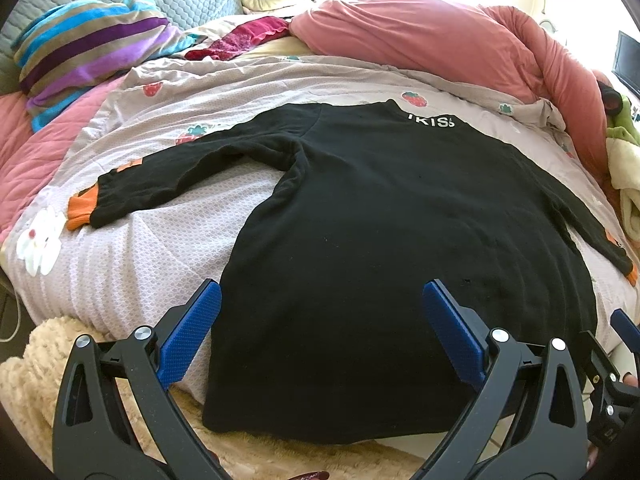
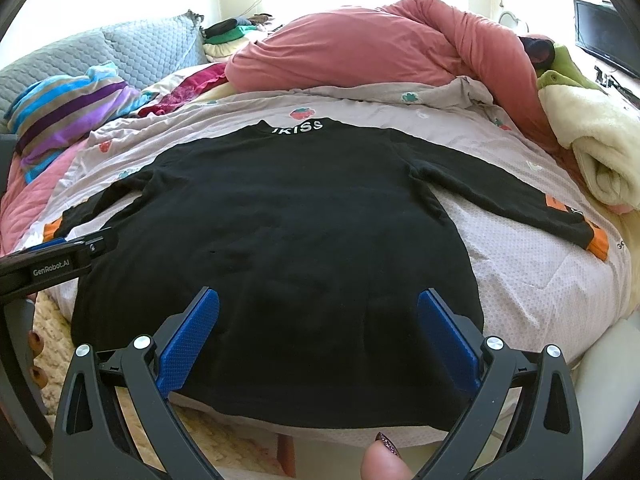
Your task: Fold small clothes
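A black long-sleeved sweater with orange cuffs and white lettering at the collar lies spread flat on the bed, hem toward me, both sleeves stretched out sideways. My left gripper is open above the hem's left part, nothing between its blue pads. My right gripper is open too, hovering over the hem's middle. The left gripper's body shows at the left edge of the right wrist view. The left sleeve cuff rests near the bed's left side, the right cuff near the right.
The sweater lies on a pale pink strawberry-print sheet. A bunched pink duvet lies behind it, a striped pillow at the back left, a cream blanket at the right. A fluffy beige rug lies below the bed edge. A thumb shows at the bottom.
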Motion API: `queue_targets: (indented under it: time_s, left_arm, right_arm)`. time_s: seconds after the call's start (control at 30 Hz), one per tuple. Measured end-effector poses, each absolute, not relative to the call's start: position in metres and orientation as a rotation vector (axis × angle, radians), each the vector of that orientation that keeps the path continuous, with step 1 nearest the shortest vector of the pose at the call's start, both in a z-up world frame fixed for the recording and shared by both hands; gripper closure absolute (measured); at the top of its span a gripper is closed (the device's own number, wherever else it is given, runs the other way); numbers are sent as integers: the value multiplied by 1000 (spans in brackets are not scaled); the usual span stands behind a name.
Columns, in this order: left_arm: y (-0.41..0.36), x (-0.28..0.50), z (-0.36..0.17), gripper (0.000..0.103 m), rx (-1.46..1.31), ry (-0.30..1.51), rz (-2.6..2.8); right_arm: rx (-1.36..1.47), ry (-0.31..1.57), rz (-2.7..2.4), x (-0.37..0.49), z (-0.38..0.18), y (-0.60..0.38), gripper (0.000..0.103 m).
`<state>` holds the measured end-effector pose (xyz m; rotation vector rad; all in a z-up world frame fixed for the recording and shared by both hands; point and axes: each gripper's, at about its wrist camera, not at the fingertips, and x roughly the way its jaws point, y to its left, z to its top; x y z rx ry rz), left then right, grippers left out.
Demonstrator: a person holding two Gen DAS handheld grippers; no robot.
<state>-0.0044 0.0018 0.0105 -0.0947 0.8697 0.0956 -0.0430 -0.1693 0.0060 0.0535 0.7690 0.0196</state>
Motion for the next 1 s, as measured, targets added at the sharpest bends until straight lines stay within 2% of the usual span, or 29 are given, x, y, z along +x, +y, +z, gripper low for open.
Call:
queue_targets:
  time_s: [1.0]
  left_arm:
    - [-8,4,8,8,-102,880,93]
  right_arm:
    - [82,753,-17,-31,10,-185,4]
